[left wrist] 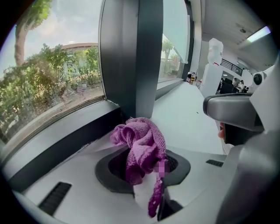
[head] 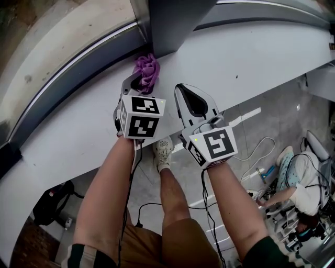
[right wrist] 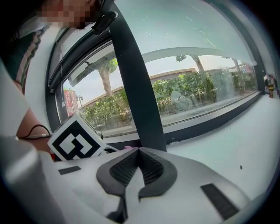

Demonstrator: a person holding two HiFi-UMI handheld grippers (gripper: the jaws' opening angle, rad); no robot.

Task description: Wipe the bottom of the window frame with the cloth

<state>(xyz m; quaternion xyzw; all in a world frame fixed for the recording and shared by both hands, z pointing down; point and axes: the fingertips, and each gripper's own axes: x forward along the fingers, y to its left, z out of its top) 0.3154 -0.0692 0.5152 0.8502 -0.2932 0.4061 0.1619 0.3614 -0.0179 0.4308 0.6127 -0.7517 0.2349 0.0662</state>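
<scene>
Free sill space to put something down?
Bare sill right of the post, between dark frame and sill edge; also left of the left gripper. Crowded at post's base: cloth, right gripper alongside.

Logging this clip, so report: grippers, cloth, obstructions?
Left gripper shut on purple cloth, at the mullion foot. Right gripper shut, empty, beside it above the sill. Nothing seen blocking the window frame.

Two tools: left tool and right tool. Two marker cubes: left cube and right cube. One purple cloth. One dark upright post of the window frame. One white ledge under the glass. One light shoe on the floor below. Several cables there, exact number not clear
</scene>
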